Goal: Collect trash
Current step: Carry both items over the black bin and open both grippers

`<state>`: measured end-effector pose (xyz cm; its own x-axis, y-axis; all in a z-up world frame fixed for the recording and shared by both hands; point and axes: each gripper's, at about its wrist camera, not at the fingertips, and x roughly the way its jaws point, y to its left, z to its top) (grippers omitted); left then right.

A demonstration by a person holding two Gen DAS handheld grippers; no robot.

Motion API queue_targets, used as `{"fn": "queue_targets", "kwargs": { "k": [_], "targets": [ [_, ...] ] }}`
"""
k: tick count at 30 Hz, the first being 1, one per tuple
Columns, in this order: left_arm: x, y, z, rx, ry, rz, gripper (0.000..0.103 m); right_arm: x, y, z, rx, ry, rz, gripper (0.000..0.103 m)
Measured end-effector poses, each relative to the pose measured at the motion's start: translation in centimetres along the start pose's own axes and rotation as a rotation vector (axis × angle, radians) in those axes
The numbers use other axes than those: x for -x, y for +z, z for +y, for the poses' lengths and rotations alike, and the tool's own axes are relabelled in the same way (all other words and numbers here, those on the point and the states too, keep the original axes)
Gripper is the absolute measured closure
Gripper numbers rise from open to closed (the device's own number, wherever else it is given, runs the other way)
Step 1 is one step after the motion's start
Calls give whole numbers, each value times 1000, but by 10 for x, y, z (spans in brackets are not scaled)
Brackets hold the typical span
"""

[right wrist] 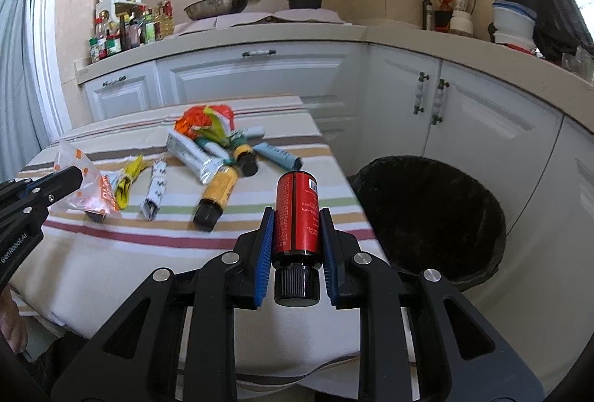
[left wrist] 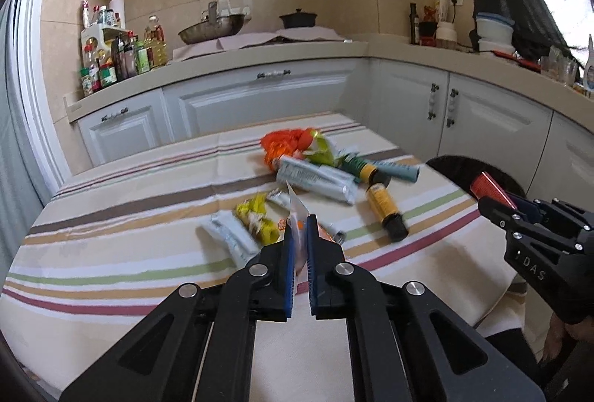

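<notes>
Over the striped table (right wrist: 111,253), trash is being held by both grippers.
At the left gripper (left wrist: 300,234), a clear orange wrapper (left wrist: 297,212) is being pinched thinly and may be slipping; in the right gripper (right wrist: 297,234), a red bottle (right wrist: 297,212) is being clamped, bin (right wrist: 427,216) at three o'clock.

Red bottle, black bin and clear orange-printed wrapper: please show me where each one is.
red bottle (right wrist: 297,216), right wrist view, on its label between the pads.
black bin (right wrist: 430,216), right wrist view, on its dark liner beside the table.
clear orange-printed wrapper (right wrist: 80,186), right wrist view, on its clear film at the left gripper.

Both wrist cams look down, close, sharing striped table (left wrist: 111,253).
</notes>
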<state>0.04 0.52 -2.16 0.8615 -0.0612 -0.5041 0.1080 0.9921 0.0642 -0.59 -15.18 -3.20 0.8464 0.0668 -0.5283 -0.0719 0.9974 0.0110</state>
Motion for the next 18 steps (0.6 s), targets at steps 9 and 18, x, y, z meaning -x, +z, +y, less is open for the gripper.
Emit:
{"fn": "queue_targets", "kwargs": {
  "k": [9, 18],
  "targets": [
    [-14, 38, -41, -18, -114, -72, 97, 7, 22, -45, -43, -106, -58, 80],
    [-55, 74, -102, -47, -250, -62, 97, -9, 39, -111, -127, -207, -70, 80]
  ]
}}
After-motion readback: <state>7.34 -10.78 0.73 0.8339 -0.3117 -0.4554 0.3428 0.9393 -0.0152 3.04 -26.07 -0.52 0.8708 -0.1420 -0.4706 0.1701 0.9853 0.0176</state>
